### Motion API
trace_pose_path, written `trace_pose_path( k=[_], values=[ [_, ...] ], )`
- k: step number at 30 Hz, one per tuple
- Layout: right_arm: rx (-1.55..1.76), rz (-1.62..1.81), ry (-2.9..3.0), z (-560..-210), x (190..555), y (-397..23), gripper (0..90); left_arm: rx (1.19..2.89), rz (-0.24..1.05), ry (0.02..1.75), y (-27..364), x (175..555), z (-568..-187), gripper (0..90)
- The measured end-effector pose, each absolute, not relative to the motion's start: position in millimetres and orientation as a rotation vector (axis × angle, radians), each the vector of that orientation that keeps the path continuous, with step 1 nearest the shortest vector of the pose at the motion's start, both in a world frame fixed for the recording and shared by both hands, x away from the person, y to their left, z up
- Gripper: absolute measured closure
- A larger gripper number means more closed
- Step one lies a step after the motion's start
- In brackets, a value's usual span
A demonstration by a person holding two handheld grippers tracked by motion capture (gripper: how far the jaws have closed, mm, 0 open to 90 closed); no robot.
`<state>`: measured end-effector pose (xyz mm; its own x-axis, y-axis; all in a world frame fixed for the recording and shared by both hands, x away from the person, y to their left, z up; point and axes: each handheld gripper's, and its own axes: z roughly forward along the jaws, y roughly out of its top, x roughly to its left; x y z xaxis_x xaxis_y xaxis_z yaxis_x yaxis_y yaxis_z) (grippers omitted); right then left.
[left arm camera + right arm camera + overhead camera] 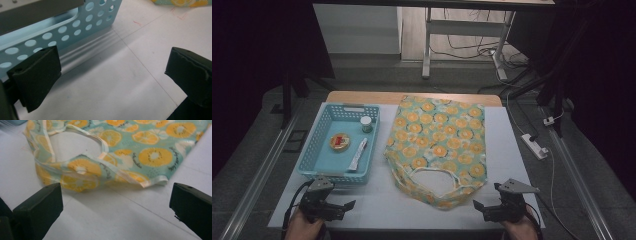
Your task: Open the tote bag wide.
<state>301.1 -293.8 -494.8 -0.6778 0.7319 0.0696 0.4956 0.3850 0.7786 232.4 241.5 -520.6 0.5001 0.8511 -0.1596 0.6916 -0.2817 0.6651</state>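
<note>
1. Plainly, the bag (pixel 439 147) is the thing to deal with: a flat cloth bag printed with orange slices, lying in the middle of the table (pixel 507 150) with its mouth and cut-out handle (pixel 75 157) turned toward the person's edge.
2. Seen in the right gripper view, the near hem (pixel 107 173) lies rumpled and slightly lifted, just ahead of the spread jaws; that loose fold looks like the easiest place to bite.
3. Right gripper (pixel 492 209) rests near the table's front edge, close to the bag's near right corner, released and holding nothing. I judge it should come in low and level, so one jaw slides under the top layer alone rather than pinching both layers shut.
4. Left gripper (pixel 334 207) sits at the front left, jaws wide apart and empty, just beside the near wall of the basket (pixel 75 27). It will probably need to cross to the bag's left handle edge without knocking that wall.
5. Lifting the two sides of the mouth apart evenly should open the bag; a one-sided pull would likely drag the cloth across the table.
6. Inside the basket (pixel 319 165) lie a round tin (pixel 340 141), a small jar (pixel 366 123) and a tube (pixel 358 154), well apart from the bag.
</note>
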Motion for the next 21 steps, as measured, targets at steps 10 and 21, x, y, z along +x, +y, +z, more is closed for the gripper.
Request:
trace_pose_path(
  k=[10, 21],
  values=[
    [1.063, 1.197, 2.378, -485.1, 303.8, -284.7, 0.0, 2.056, 0.291, 1.262, 241.4, 232.9, -520.8, 0.1],
    [1.041, 1.152, 2.417, -477.5, 310.0, -269.8, 0.0, 2.058, 0.293, 1.262, 241.2, 232.9, -520.9, 0.1]
  ],
)
